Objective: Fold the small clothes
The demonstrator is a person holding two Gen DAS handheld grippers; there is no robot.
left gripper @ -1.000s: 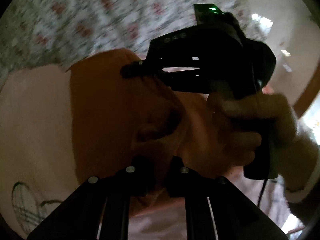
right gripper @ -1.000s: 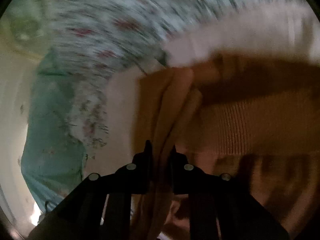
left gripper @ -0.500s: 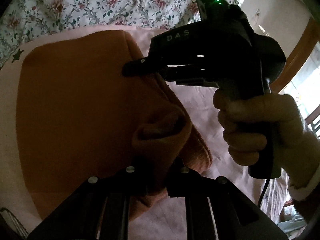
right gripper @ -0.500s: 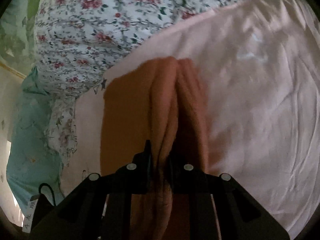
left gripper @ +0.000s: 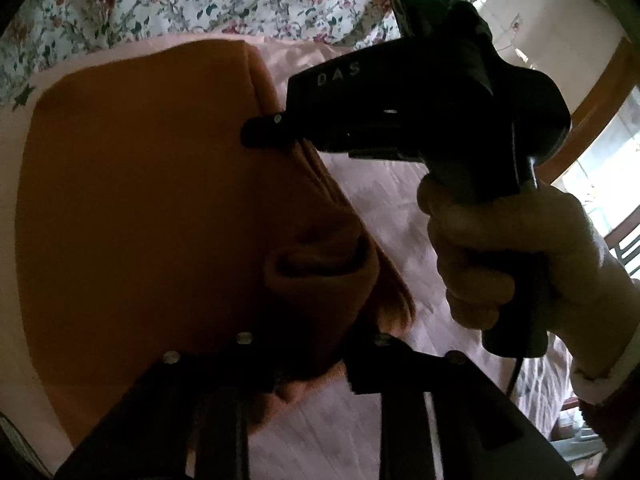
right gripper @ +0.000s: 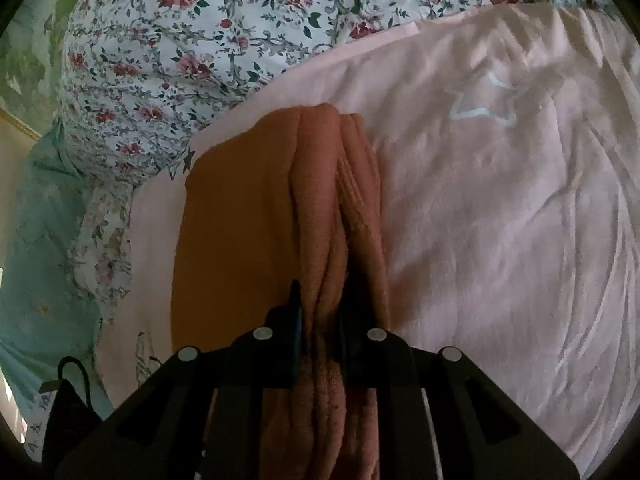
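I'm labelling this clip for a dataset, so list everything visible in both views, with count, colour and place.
orange garment: one, orange-brown, lying on the pink blanket, one bunched edge held by both tongs.
pink blanket: one, pale pink with a white star outline, spread under the garment.
floral quilt: one, white with red roses and green leaves, beyond the blanket.
teal cloth: one, light teal, at the left edge of the right wrist view.
wooden frame: one, brown, curved at the right of the left wrist view.
left tongs: one, black, shut on the garment's folded edge.
right tongs: one, black, shut on the ribbed edge.
right hand: one, pale-sleeved, gripping the black handle.
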